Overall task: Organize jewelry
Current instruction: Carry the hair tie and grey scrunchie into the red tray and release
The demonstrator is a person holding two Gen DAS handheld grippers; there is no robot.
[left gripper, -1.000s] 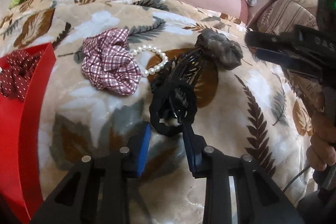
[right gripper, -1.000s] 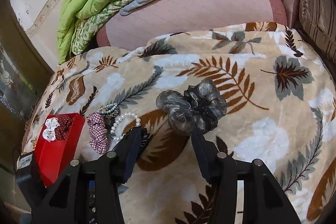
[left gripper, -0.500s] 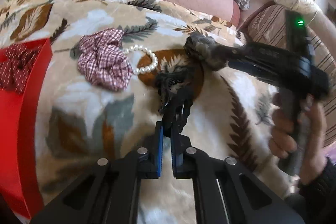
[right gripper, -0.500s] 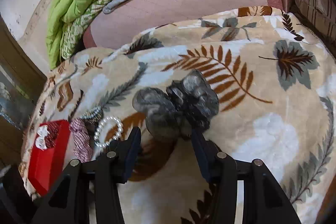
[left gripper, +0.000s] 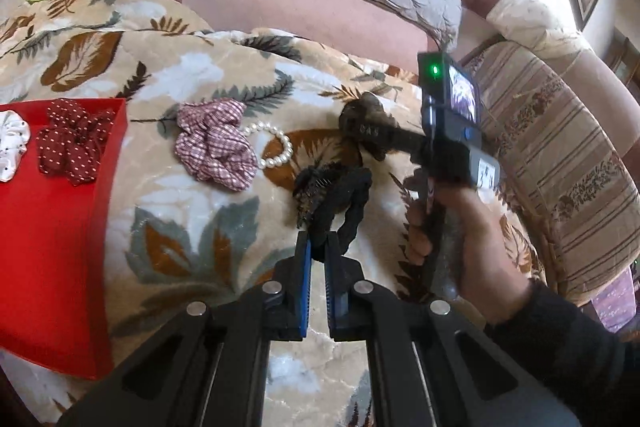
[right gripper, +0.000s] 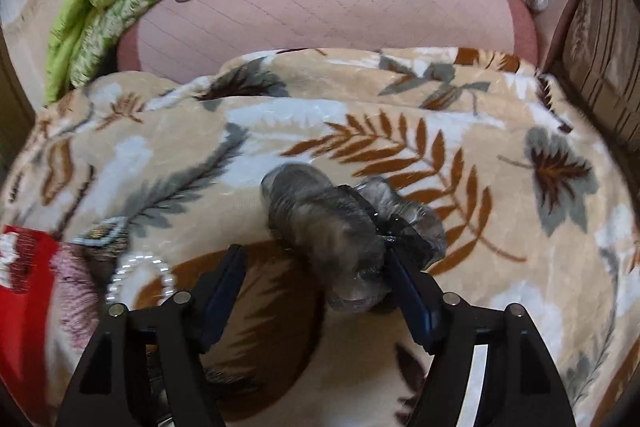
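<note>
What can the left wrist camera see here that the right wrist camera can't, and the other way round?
Only the left wrist view shows the left gripper shut on the black hair clip, the person's right hand around the other tool's handle, and the dark red dotted scrunchie lying in the red box.

Only the right wrist view shows the right gripper open around the grey scrunchie, and a small beaded piece behind the pearls.

Both show the leaf-print blanket, the pearl bracelet, the checked scrunchie and the red box.
</note>
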